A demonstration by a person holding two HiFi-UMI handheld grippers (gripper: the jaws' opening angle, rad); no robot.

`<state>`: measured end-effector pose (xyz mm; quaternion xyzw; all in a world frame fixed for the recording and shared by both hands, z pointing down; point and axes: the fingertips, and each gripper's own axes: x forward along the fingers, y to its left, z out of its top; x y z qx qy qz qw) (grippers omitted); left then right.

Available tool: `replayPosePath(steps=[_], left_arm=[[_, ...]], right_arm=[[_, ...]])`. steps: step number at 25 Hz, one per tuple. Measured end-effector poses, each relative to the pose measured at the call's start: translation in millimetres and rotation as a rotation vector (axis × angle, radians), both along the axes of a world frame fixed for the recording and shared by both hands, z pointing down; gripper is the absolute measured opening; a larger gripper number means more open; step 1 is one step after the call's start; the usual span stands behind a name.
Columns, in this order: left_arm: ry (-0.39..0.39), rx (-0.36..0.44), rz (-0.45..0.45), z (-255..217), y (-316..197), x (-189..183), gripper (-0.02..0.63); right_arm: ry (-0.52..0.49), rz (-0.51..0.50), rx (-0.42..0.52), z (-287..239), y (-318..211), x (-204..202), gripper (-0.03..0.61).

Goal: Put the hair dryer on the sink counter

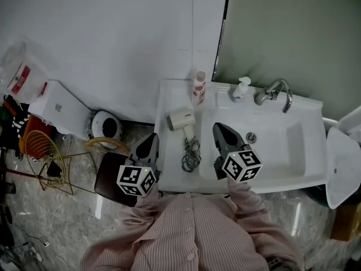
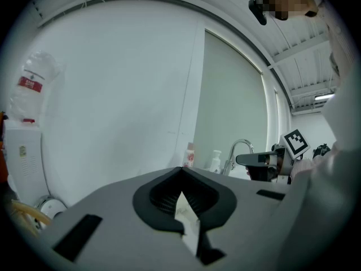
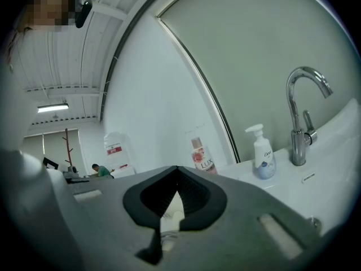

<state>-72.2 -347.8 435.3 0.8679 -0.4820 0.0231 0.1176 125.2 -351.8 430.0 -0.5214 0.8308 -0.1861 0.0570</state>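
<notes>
The cream hair dryer (image 1: 181, 119) lies on the white sink counter (image 1: 169, 174), left of the basin, with its grey cord (image 1: 190, 154) coiled toward the front edge. My left gripper (image 1: 150, 144) hovers at the counter's left front corner, shut and empty, a little left of the cord. My right gripper (image 1: 221, 133) is over the basin's left rim, just right of the dryer, also shut with nothing in it. In the left gripper view the jaws (image 2: 181, 169) meet at the tip, as they do in the right gripper view (image 3: 177, 168).
A pink-labelled bottle (image 1: 198, 87) stands at the counter's back. A soap dispenser (image 1: 240, 89) and a chrome faucet (image 1: 276, 93) are behind the basin (image 1: 282, 151). On the floor to the left are a dark stool (image 1: 110, 174), a wire basket (image 1: 45, 151) and a white unit (image 1: 59, 109).
</notes>
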Motion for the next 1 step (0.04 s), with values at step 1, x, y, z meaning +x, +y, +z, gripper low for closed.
replayPosePath(steps=[1], left_arm=[[0.0, 0.0, -0.001, 0.0, 0.0, 0.2, -0.003]], right_arm=[[0.0, 0.003, 0.0, -0.1, -0.1, 0.8, 0.005]])
